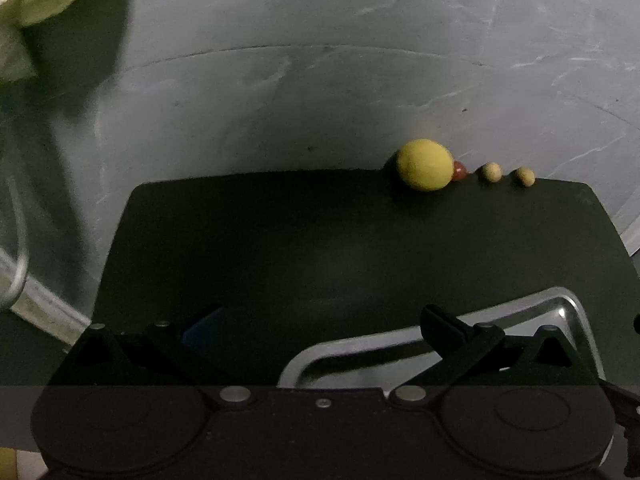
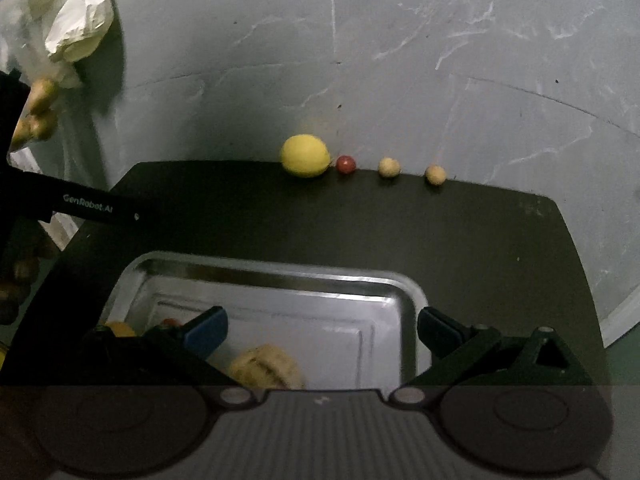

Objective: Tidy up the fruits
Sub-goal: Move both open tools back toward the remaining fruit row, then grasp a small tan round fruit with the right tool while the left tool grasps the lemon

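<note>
At the far left of the right wrist view, a crumpled white plastic bag (image 2: 68, 12) lies on the grey floor (image 2: 400, 60). Below it, a cluster of small tan fruits (image 2: 38, 112) appears blurred, next to the black body of the left hand-held gripper (image 2: 80, 204), which carries white lettering. Whether that cluster is gripped cannot be determined.

In the left wrist view, the left hand-held gripper (image 1: 320, 332) has its fingers set wide apart, with nothing between them. It is positioned over the dark desk (image 1: 280, 240), with the corner of a metal tray (image 1: 568, 304) under its right finger.

The right hand-held gripper (image 2: 320, 332) is also spread wide, with nothing clamped. It is positioned above the metal tray (image 2: 280, 272), which rests on the desk. Inside the tray lie a ridged tan fruit (image 2: 266, 368), a yellow-orange fruit (image 2: 118, 328) and a small red fruit (image 2: 170, 321), the latter two partly hidden behind the left finger (image 2: 206, 330).

Along the far edge of the desk, four fruits stand in a row:
- a large yellow fruit (image 2: 305, 156);
- a small red fruit (image 2: 345, 163) just beside it;
- a pale round fruit (image 2: 389, 167);
- a second pale round fruit (image 2: 435, 174), apart from the first.
</note>
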Available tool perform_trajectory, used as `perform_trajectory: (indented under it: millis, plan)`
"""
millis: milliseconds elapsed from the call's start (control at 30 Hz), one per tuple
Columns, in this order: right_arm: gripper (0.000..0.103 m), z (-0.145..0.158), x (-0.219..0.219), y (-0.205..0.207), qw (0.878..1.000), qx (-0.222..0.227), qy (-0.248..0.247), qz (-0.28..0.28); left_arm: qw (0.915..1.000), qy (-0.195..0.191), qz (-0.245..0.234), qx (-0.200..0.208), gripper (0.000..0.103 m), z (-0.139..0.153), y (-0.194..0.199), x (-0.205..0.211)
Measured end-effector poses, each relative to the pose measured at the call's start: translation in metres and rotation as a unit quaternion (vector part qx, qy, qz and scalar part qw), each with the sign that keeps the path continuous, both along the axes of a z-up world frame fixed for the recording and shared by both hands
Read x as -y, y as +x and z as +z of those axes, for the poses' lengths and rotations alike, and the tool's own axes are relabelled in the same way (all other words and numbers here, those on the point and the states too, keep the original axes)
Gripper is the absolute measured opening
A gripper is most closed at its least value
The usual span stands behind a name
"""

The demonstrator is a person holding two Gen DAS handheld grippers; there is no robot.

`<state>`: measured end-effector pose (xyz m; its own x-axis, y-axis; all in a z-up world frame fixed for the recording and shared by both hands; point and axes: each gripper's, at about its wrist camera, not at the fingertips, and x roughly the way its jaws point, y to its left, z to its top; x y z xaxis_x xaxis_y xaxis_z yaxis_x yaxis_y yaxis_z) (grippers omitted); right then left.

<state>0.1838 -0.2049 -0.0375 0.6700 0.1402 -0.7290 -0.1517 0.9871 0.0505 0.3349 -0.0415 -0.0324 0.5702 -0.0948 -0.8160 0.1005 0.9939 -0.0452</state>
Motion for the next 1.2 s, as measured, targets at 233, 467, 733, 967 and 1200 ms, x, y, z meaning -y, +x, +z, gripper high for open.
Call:
perform_trajectory:
  millis: [233,467,733,967,1200]
  plan:
    - [0.103,-0.011,0.017,0.034,1.000,0.011,-0.016,0.007,0.9998,-0.004,-0.015,0.010,0.102,-0.002,0.028,0.031]
    - [0.103,-0.024,0.028,0.077,0.998,0.027,-0.038,0.030,0.9991,-0.007,-0.033,0.024,0.102,-0.005,0.064,0.063]
    - [0.103,-0.036,0.037,0.121,0.997,0.045,-0.041,0.056,0.9982,0.001,-0.048,0.036,0.102,-0.012,0.101,0.088]
    - [0.102,-0.044,0.036,0.149,0.991,0.074,-0.074,0.082,0.9986,0.000,-0.041,0.033,0.102,-0.021,0.123,0.095]
    - [0.094,-0.051,0.033,0.170,0.989,0.091,-0.077,0.085,0.9987,-0.005,-0.041,0.030,0.102,-0.028,0.136,0.102]
